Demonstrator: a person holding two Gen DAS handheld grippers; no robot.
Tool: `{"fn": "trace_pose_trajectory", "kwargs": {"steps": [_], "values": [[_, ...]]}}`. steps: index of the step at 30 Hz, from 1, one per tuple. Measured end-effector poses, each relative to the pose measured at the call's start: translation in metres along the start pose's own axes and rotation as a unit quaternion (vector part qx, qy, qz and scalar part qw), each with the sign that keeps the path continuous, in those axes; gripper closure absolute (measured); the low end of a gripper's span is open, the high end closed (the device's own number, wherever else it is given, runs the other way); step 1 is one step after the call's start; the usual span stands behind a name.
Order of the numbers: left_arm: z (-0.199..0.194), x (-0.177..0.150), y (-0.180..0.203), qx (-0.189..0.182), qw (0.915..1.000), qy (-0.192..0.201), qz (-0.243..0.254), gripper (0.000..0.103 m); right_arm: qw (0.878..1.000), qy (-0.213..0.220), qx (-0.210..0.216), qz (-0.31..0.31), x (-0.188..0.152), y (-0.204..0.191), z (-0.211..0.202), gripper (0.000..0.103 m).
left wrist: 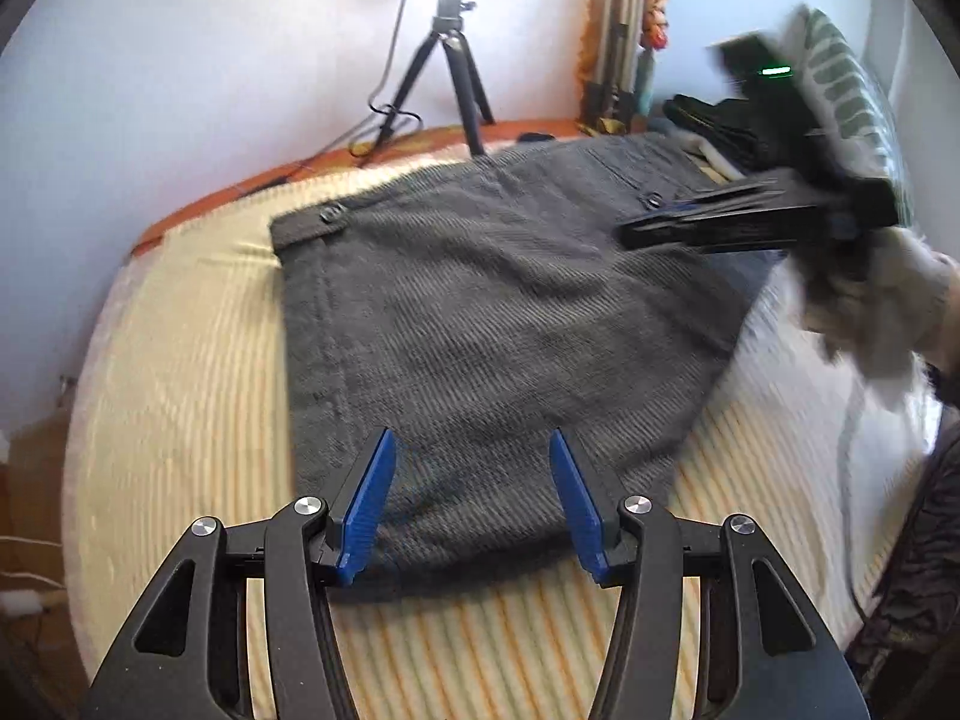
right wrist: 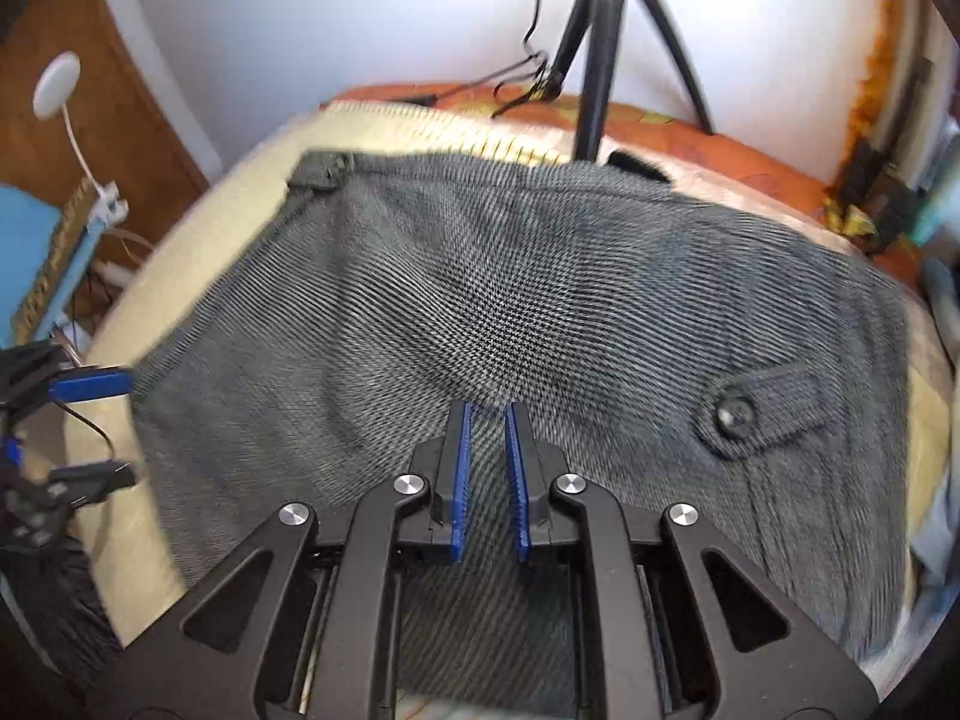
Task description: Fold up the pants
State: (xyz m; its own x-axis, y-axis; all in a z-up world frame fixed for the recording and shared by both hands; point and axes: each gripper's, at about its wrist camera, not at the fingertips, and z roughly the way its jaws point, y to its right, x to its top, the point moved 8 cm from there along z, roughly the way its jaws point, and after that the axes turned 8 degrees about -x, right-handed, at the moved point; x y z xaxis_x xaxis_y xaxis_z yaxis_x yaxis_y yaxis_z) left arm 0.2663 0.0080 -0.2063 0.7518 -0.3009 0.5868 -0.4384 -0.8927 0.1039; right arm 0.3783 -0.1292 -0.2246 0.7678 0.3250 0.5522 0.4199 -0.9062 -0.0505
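Note:
The grey ribbed pants (left wrist: pixel 480 312) lie folded flat on a cream striped bed cover (left wrist: pixel 180 396); they also fill the right wrist view (right wrist: pixel 510 288), with a buttoned flap (right wrist: pixel 756 408) at the right. My left gripper (left wrist: pixel 473 444) is open and empty over the near edge of the pants. My right gripper (right wrist: pixel 485 414) hovers over the pants with its jaws nearly closed and nothing between them. It shows blurred in the left wrist view (left wrist: pixel 636 234), held by a gloved hand over the far right corner. The left gripper (right wrist: pixel 120 426) appears at the left edge of the right wrist view.
A black tripod (left wrist: pixel 450 72) stands on the orange sheet (left wrist: pixel 384 150) behind the pants, with cables beside it. Dark folded clothes (left wrist: pixel 714 120) and a green patterned pillow (left wrist: pixel 852 90) lie at the far right. A wooden cabinet (right wrist: pixel 120 96) stands left of the bed.

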Motion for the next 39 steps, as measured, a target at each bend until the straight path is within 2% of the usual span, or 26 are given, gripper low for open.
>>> {"fn": "trace_pose_trajectory", "kwargs": {"steps": [1, 3, 5, 7, 9, 12, 17, 20, 22, 24, 26, 28, 32, 34, 39], "values": [[0.004, 0.0, -0.002, 0.004, 1.0, -0.004, 0.002, 0.051, 1.0, 0.009, 0.001, 0.014, -0.004, 0.005, -0.015, 0.089], [0.014, -0.004, -0.006, 0.013, 0.9997, -0.02, 0.01, 0.051, 0.999, 0.023, -0.005, 0.045, -0.014, 0.015, -0.038, 0.08], [0.027, -0.013, -0.012, 0.03, 0.9985, -0.041, 0.02, 0.051, 0.996, 0.032, -0.023, 0.077, -0.027, 0.029, -0.054, 0.057], [0.035, -0.023, -0.014, 0.035, 0.9975, -0.055, 0.028, 0.05, 0.992, 0.038, -0.039, 0.11, -0.04, 0.045, -0.067, 0.054], [0.036, -0.027, -0.01, 0.052, 0.9954, -0.053, 0.061, 0.05, 0.986, 0.036, -0.061, 0.153, -0.056, 0.067, -0.076, 0.052], [0.028, -0.023, -0.009, 0.055, 0.9961, -0.046, 0.053, 0.05, 0.971, 0.029, -0.071, 0.226, -0.079, 0.098, -0.081, 0.051], [0.005, 0.009, -0.002, 0.032, 0.9993, 0.0, 0.021, 0.05, 0.947, 0.012, -0.039, 0.317, -0.102, 0.132, -0.069, 0.038], [0.003, 0.037, 0.007, 0.023, 0.9995, 0.02, 0.009, 0.05, 0.929, 0.016, 0.018, 0.369, -0.107, 0.143, -0.06, 0.036], [0.011, 0.054, 0.019, 0.009, 0.9996, 0.027, 0.007, 0.05, 0.911, 0.032, 0.055, 0.407, -0.108, 0.154, -0.054, 0.03], [0.025, 0.067, 0.036, 0.006, 0.9993, 0.028, 0.024, 0.05, 0.895, 0.033, 0.07, 0.439, -0.111, 0.164, -0.047, 0.029], [0.045, 0.077, 0.053, 0.02, 0.9982, 0.029, 0.048, 0.05, 0.886, 0.044, 0.076, 0.455, -0.11, 0.168, -0.045, 0.029], [0.062, 0.08, 0.061, 0.018, 0.9985, 0.024, 0.046, 0.05, 0.888, 0.055, 0.071, 0.452, -0.106, 0.169, -0.047, 0.029], [0.096, 0.075, 0.057, 0.036, 0.999, 0.002, 0.028, 0.05, 0.903, 0.068, 0.048, 0.421, -0.092, 0.167, -0.045, 0.029], [0.11, 0.066, 0.051, 0.037, 0.9992, -0.015, 0.01, 0.05, 0.911, 0.067, 0.018, 0.406, -0.089, 0.166, -0.038, 0.029], [0.102, 0.067, 0.047, 0.049, 0.9988, 0.01, 0.006, 0.048, 0.917, 0.08, 0.002, 0.39, -0.079, 0.161, -0.031, 0.029]]}}
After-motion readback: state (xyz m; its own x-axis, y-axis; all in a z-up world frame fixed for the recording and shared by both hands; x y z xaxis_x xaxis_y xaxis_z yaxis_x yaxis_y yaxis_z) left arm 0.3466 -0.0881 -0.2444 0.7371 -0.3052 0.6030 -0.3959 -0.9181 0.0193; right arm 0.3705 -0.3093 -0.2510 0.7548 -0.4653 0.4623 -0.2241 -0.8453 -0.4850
